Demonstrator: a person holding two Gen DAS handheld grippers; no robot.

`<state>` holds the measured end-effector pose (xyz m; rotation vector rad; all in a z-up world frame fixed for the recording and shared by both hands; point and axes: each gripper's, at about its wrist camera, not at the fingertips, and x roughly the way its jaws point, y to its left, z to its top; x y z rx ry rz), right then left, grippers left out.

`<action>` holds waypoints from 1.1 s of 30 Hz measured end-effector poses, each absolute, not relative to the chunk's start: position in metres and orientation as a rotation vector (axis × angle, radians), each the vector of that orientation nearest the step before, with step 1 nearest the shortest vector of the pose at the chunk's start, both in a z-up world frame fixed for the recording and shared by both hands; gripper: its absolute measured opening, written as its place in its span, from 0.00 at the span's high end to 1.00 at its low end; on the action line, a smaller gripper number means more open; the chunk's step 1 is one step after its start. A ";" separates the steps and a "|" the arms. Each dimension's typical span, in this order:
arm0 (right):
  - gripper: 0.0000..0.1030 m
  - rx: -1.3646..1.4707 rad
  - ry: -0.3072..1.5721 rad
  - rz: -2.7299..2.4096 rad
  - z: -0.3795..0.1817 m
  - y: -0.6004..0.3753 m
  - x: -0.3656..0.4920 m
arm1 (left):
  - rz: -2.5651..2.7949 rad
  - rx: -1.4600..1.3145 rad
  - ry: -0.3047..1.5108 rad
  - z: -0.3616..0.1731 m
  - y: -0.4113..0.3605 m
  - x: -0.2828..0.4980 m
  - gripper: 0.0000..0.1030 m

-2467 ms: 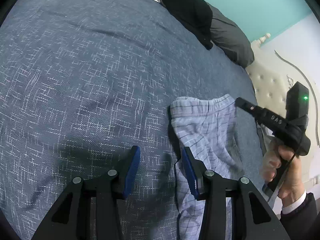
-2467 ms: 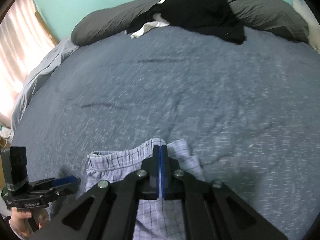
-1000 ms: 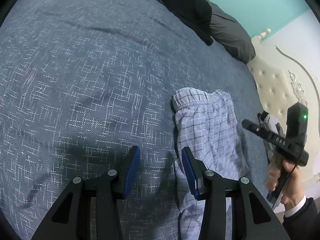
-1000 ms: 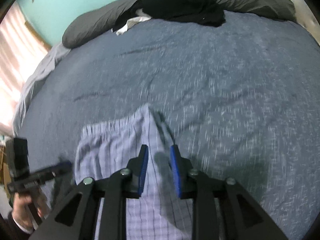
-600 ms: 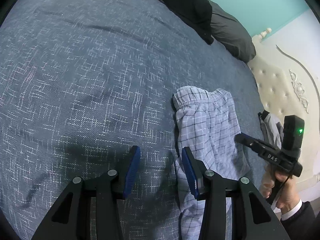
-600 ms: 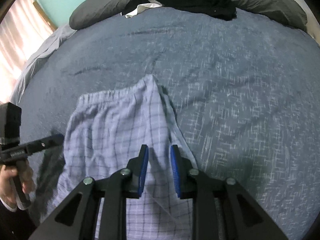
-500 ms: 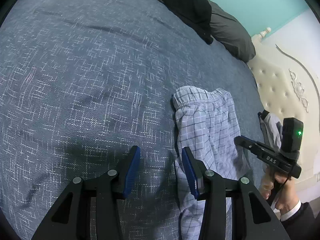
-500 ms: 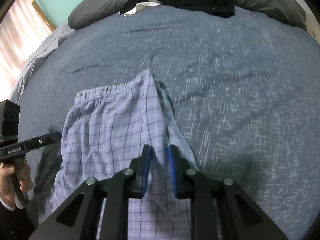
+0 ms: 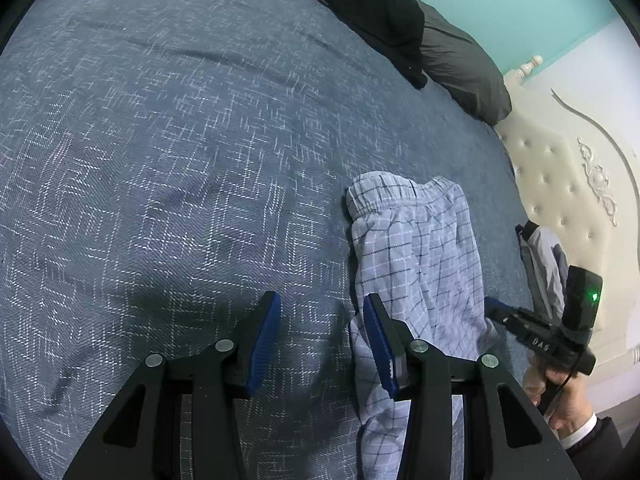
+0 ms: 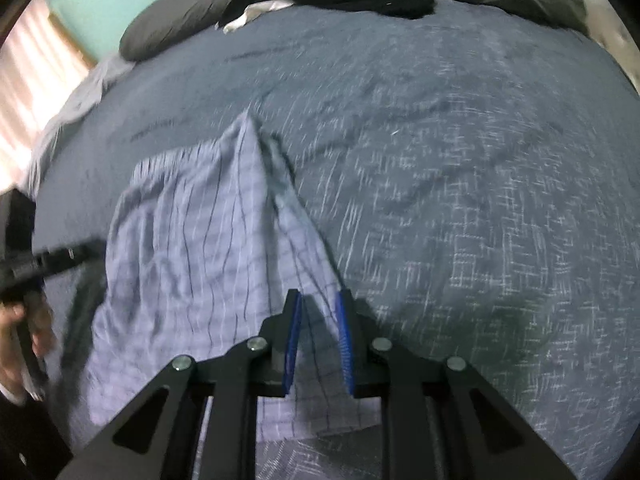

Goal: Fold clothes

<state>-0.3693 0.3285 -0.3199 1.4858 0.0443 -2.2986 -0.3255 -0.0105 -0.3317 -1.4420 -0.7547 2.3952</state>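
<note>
Light blue checked shorts lie spread on the near right part of the dark blue bedspread. Left gripper hovers with jaws apart, holding nothing, at the shorts' left edge. Right gripper has jaws slightly parted over the shorts' right edge, pads not pressing cloth.

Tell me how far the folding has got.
Early. Done: the plaid shorts lie on the bed, bunched rather than flat. In hand: the right claw is over their edge, jaws slightly apart with cloth between; the left claw is open beside them, empty. Left: every fold, plus the dark clothes by the pillows.
</note>
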 end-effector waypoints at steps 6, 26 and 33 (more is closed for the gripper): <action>0.90 1.487 0.112 -2.297 -0.324 0.318 -0.363 | 2.394 -1.444 -0.756 -0.332 -0.010 -0.326 0.54; 0.90 1.514 0.160 -2.241 -0.328 0.311 -0.374 | 2.392 -1.449 -0.749 -0.334 -0.007 -0.327 0.54; 0.90 1.495 0.272 -2.212 -0.331 0.289 -0.381 | 2.389 -1.450 -0.745 -0.335 -0.005 -0.327 0.54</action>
